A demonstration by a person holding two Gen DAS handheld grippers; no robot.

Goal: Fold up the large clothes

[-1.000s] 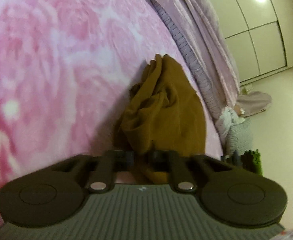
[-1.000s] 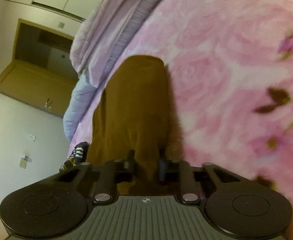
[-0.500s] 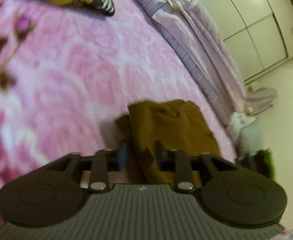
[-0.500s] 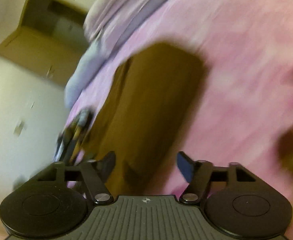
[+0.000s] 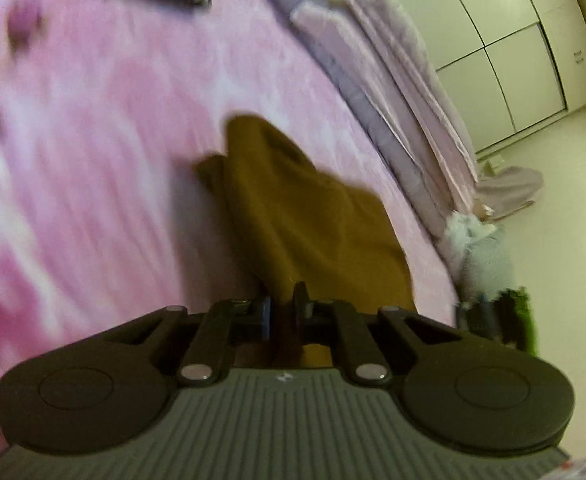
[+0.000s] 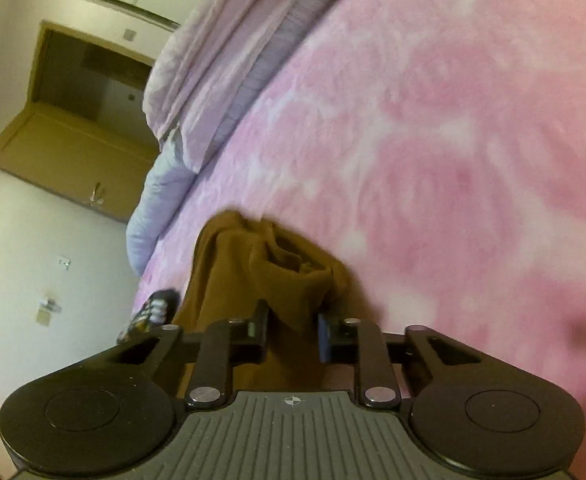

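A brown garment (image 5: 313, 208) lies bunched on the pink flowered blanket (image 5: 93, 140) near the bed's edge. My left gripper (image 5: 283, 312) is closing, and its pads pinch a narrow fold of the garment's near edge. In the right wrist view the same brown garment (image 6: 253, 264) shows a rumpled opening. My right gripper (image 6: 292, 328) is also closing, with a thick bunch of the cloth filling the gap between its fingers. The pink blanket (image 6: 433, 140) stretches away beyond it.
A lilac quilt (image 5: 393, 80) is folded along the bed's far side, with a pillow (image 6: 153, 208) at its end. White wardrobe doors (image 5: 513, 60), a pale bundle on the floor (image 5: 489, 256) and an open wooden door (image 6: 73, 140) lie beyond. A striped black-and-white thing (image 6: 153, 308) shows beside the garment.
Both grippers let go of the garment half a second ago, the right one spreading wide, and have closed on it again. The garment now lies lower and flatter in the left view.
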